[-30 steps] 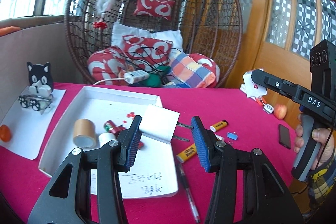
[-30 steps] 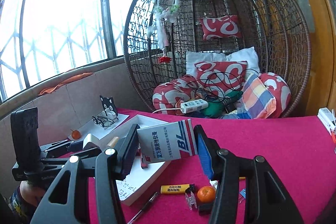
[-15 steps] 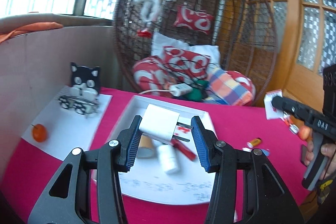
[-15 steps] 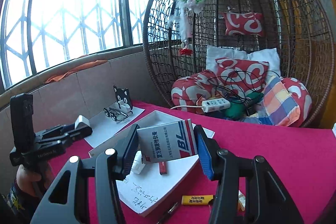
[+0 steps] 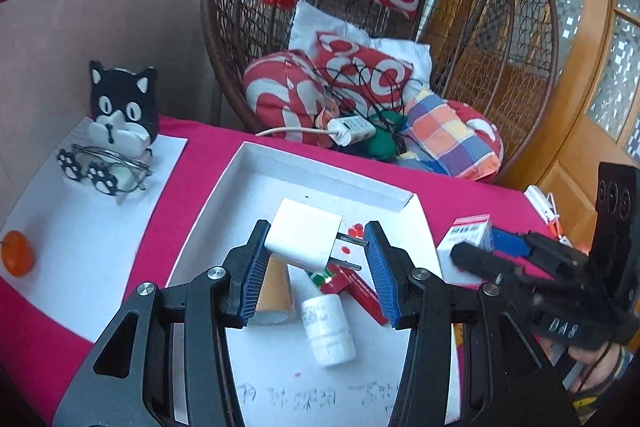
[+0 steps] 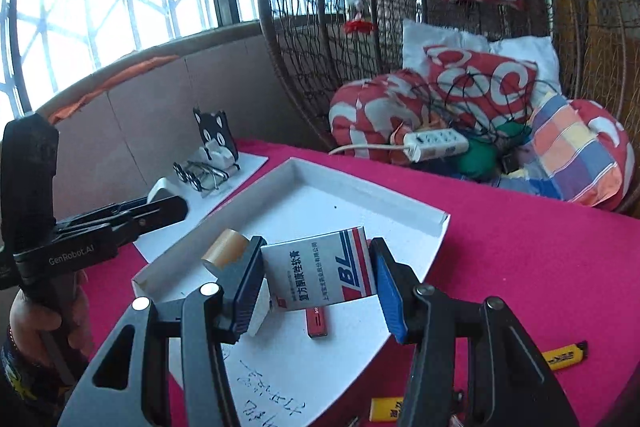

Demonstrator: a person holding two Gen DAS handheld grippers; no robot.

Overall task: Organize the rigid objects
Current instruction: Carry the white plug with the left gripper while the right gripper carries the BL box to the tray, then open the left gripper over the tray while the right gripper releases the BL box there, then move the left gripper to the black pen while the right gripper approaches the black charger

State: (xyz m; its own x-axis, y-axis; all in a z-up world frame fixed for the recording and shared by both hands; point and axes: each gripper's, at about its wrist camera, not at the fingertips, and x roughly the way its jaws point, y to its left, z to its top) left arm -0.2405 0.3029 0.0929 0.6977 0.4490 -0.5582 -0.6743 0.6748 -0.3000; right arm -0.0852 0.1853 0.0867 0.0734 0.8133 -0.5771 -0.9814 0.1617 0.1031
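left gripper (image 5: 316, 267) jaws clamped on white charger (image 5: 304, 237), raised, angled down. right gripper (image 6: 316, 279) jaws clamped on medicine box (image 6: 320, 269), angled down. Both hand-held.

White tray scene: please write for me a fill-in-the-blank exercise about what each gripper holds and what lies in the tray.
1. The left gripper holds a white ____ with two metal prongs.
2. The right gripper holds a small ____ printed with the letters BL.
3. Inside the white tray lies a white bottle, and its position is ____, not upright.
4. The glasses rest in front of a black and white ____ figure.

Missing words: plug (charger); box; on its side; cat
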